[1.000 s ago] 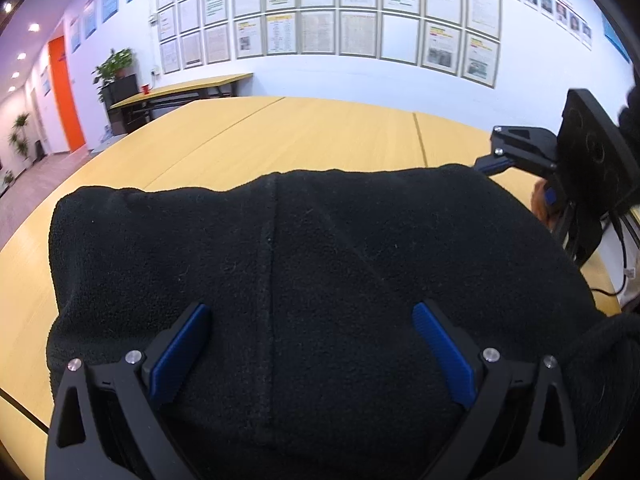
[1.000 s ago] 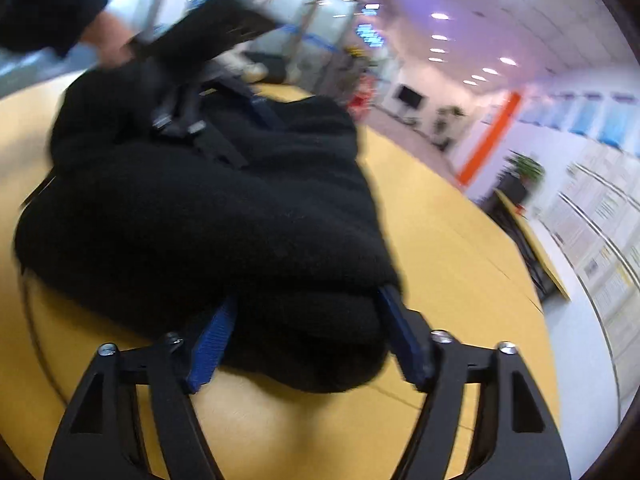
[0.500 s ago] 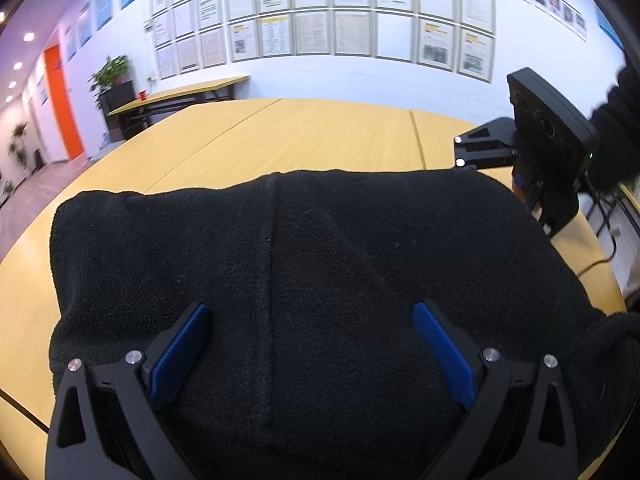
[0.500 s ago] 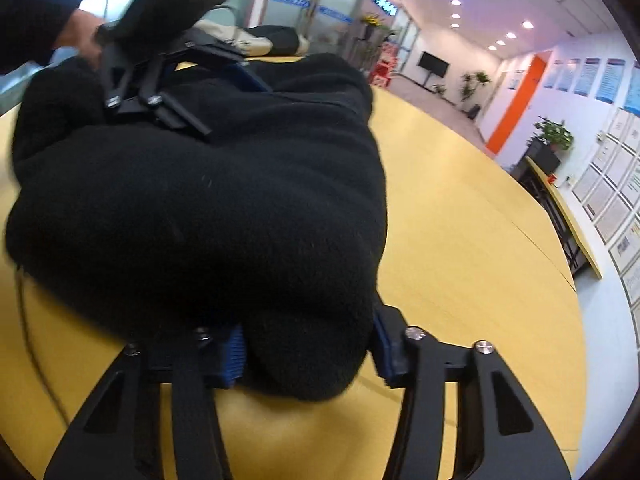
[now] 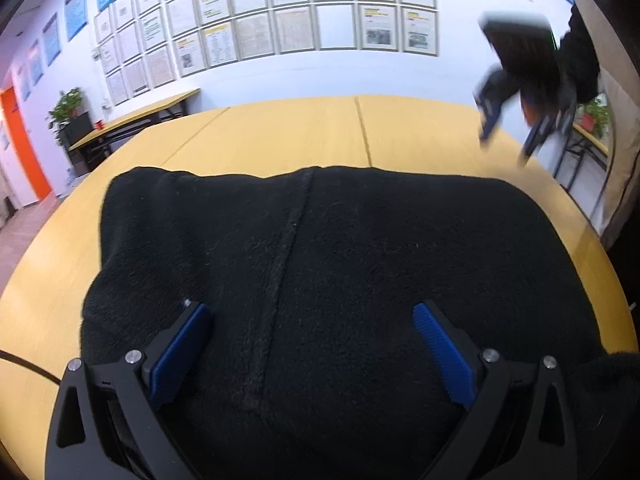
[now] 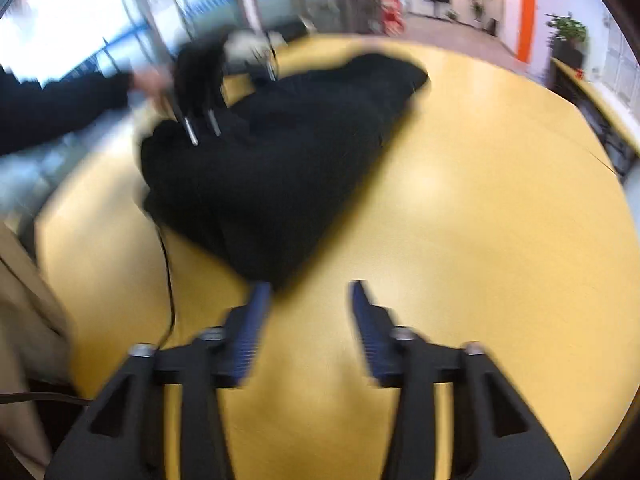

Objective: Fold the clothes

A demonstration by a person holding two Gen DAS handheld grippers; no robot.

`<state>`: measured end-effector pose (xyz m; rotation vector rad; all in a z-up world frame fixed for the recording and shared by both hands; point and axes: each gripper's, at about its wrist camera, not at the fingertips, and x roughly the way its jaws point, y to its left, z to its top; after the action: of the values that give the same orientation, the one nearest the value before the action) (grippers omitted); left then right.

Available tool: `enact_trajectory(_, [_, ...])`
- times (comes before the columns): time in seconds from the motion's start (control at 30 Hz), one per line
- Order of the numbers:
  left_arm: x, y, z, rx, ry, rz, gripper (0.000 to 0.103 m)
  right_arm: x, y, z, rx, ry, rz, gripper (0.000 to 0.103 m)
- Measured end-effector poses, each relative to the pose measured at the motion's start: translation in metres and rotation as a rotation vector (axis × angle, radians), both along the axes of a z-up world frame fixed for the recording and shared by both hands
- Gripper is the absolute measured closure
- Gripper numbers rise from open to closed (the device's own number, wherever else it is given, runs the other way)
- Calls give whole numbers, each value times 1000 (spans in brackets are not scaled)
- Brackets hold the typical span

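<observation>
A black fleece garment (image 5: 320, 280) lies folded in a thick bundle on the round yellow table (image 5: 420, 132). My left gripper (image 5: 312, 332) is low over its near end. Its blue pads stand wide apart, with fleece filling the gap and no visible squeeze. In the right wrist view the same garment (image 6: 288, 160) lies ahead, and the left gripper (image 6: 200, 128) is down on its far end. My right gripper (image 6: 310, 308) hangs over bare table just off the garment's near corner. Its jaws are opening, with nothing between them. The left wrist view shows the right gripper (image 5: 508, 128) blurred and raised at the far right.
A thin black cable (image 6: 170, 280) runs across the table left of the garment. A dark sleeve (image 6: 60, 112) reaches in from the left. A second table (image 5: 140, 116) and a potted plant (image 5: 68, 108) stand by the wall of framed papers. The table's rim (image 5: 624, 320) curves close on the right.
My right gripper has let go of the garment's edge, then pulled back and up off it; its jaws now hold nothing. The left gripper stays over the garment, drawn back slightly.
</observation>
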<state>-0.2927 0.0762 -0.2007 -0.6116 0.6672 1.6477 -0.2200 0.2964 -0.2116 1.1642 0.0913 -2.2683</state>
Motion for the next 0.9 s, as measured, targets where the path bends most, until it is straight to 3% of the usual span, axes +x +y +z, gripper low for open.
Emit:
enact_trajectory(0.03, [3,-2,6,-8,2,58,0,-13,-2,14,-39,18,37,27])
enact_trajectory(0.07, [6,-5,13,-16,4,120,1,-15,-2,19,-45,36,70,22])
enact_trajectory(0.13, [17,-16,31,-4,-9,216,1,-21,-7,27,-53,68,135,22])
enact_trajectory(0.2, [37,-32,53,34,-20,268,1,-47,-32,5,-25,43,196,35])
enact_trajectory(0.23, [51,-40,64,56,-18,283,1,-56,-35,-14,12,1,237,51])
enact_trajectory(0.3, [85,-48,82,59,14,246,1,-72,-42,-44,52,-47,287,50])
enact_trajectory(0.33, [100,-45,82,49,31,209,0,-77,-39,-48,11,-63,280,48])
enact_trajectory(0.43, [142,-35,77,12,77,94,0,-91,-29,-58,-70,-106,268,46])
enact_trajectory(0.6, [149,-32,22,-125,26,120,0,-111,-26,-62,-61,-163,304,45])
enact_trajectory(0.77, [161,-56,-8,-131,45,119,1,-125,-28,-67,-47,-180,327,45])
enact_trajectory(0.9, [156,-54,-7,-122,25,150,1,-137,-29,-68,-23,-177,323,44])
